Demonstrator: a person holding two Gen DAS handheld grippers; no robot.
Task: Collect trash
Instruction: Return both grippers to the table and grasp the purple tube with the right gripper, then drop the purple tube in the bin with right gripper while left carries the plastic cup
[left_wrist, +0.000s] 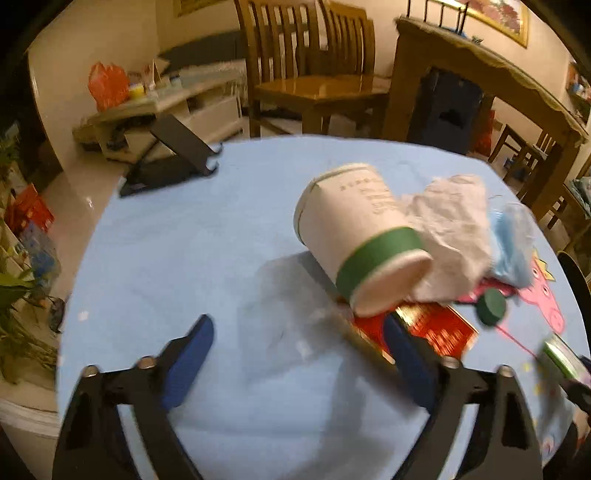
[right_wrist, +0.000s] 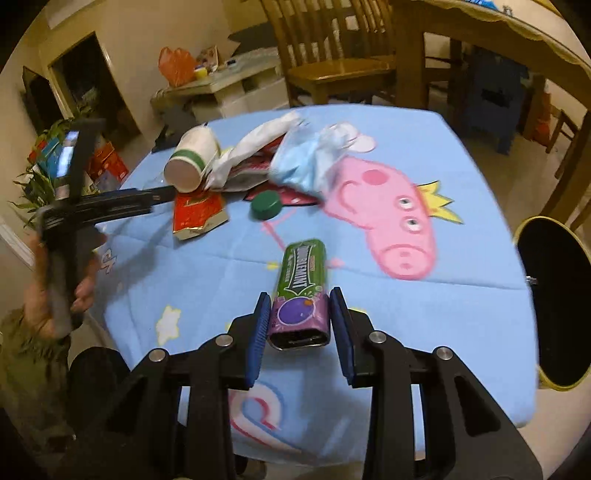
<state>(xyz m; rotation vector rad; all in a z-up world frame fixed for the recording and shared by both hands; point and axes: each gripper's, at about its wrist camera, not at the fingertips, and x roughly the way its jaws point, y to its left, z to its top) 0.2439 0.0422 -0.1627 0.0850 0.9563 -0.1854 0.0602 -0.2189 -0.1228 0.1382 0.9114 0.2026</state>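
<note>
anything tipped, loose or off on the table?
Yes. The paper cup lies tipped on its side across a crumpled tissue and a red packet. A green bottle cap sits loose with no bottle in view. The gum pack between the right gripper fingers is open-ended.
</note>
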